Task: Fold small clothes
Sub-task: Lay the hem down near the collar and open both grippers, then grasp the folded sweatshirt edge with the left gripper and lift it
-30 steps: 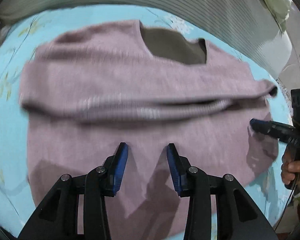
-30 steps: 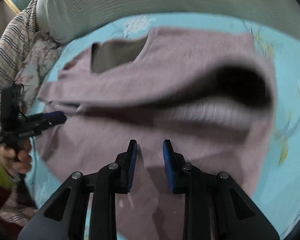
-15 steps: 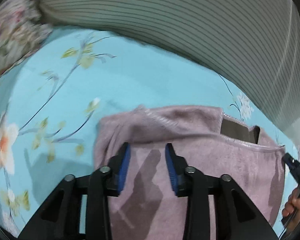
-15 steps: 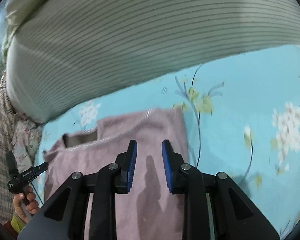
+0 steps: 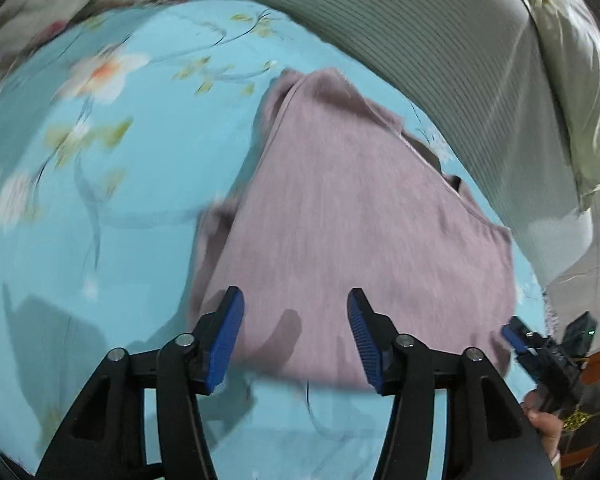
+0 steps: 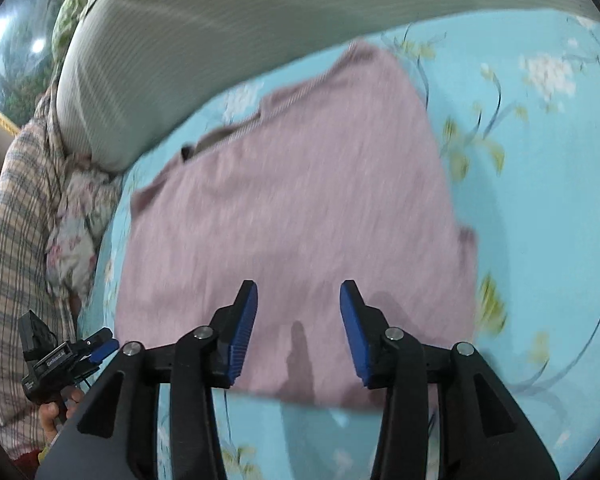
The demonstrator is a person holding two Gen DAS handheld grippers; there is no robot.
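Observation:
A mauve knit sweater [image 5: 360, 220] lies folded flat on a light blue floral bedsheet [image 5: 100, 200], its neckline at the far edge. My left gripper [image 5: 296, 320] hovers over the sweater's near left part. Its jaws are opening, and nothing is pinched between the blue pads. My right gripper [image 6: 298, 312] hangs over the near edge of the same sweater [image 6: 292, 200], jaws also opening and empty. Each gripper shows in the other's view: the right gripper [image 5: 514, 334] at the lower right, the left gripper [image 6: 104, 346] at the lower left.
A large striped grey-green pillow [image 6: 220, 40] borders the far side of the sheet [image 6: 540, 160]. A floral cushion [image 6: 76, 216] and plaid cloth [image 6: 12, 220] lie to the left. A pale green quilt [image 5: 572, 60] is at the far right. A person's hand [image 5: 544, 424] holds the right gripper.
Both grippers swept to the sweater's far edge, then drew back toward its near edge. Their jaws have widened. The sweater went from a ridge across its middle to a flat folded rectangle.

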